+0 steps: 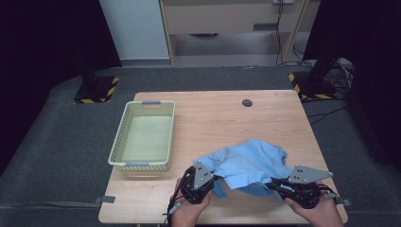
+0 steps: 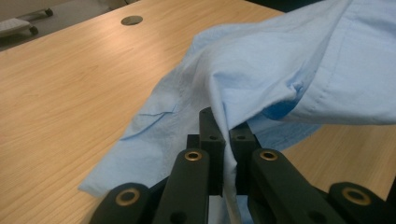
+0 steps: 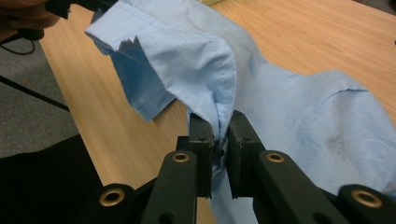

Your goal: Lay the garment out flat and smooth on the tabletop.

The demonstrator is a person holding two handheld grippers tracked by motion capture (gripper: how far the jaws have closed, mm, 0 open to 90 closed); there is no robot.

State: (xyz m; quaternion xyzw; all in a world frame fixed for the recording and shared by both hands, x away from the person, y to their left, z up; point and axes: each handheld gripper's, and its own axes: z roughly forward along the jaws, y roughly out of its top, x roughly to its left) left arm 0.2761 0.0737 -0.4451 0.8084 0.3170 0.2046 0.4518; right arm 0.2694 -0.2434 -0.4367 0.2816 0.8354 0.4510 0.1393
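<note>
free: bare table (image 1: 222,118) centre/far | blocked: basket (image 1: 144,137) far-left, shirt (image 1: 250,163) near

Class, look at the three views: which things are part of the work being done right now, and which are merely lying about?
In use:
shirt, light blue
left gripper, shut on the shirt
right gripper, shut on the shirt

Lying about:
basket, pale green, at the table's left
round dark disc at the table's far edge
</note>
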